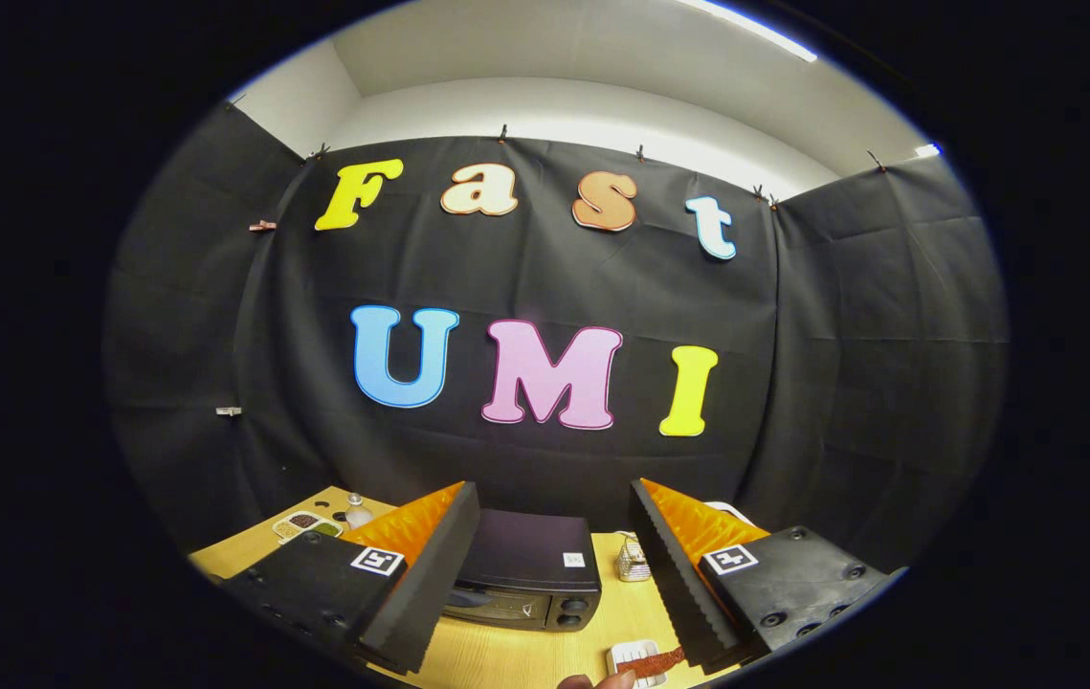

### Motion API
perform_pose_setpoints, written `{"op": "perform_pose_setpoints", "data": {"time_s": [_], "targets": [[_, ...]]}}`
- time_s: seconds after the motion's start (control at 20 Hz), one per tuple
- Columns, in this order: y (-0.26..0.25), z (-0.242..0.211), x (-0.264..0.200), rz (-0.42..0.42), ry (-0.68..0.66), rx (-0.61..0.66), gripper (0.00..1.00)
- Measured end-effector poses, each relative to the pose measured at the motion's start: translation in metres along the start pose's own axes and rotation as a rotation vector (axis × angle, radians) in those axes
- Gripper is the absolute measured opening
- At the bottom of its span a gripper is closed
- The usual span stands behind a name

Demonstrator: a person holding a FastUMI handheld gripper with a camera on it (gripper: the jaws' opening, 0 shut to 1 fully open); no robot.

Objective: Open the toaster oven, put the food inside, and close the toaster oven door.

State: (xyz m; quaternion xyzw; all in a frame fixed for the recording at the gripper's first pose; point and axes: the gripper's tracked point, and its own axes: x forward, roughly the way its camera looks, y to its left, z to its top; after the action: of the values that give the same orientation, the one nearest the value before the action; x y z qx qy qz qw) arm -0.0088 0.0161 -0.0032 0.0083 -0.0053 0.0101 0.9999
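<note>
Now the oven (527, 569) stands on the table (506, 655), door closed, just ahead between my fingers. Food (650, 661) on a small tray (623, 655) lies nearer to me than the oven. My gripper (554, 565) is wide open, holding nothing.

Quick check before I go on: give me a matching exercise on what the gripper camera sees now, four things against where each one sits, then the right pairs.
Things:
1. toaster oven
2. divided dish of grains
3. white plate with the reddish food
4. small wire basket

Places:
A. on the table beyond the left finger, by a small bottle
B. close below, just inside the right finger
C. between the open fingers of the gripper, door shut
D. beside the oven, next to the right finger

Pairs: 1-C, 2-A, 3-B, 4-D
</note>
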Motion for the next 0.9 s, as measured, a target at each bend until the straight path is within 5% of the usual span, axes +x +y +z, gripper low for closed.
{"op": "perform_pose_setpoints", "data": {"time_s": [0.45,0.9], "targets": [[0.042,-0.020,0.020,0.035,0.013,0.031,0.97],[0.104,-0.110,0.066,0.047,0.132,0.112,0.97]]}}
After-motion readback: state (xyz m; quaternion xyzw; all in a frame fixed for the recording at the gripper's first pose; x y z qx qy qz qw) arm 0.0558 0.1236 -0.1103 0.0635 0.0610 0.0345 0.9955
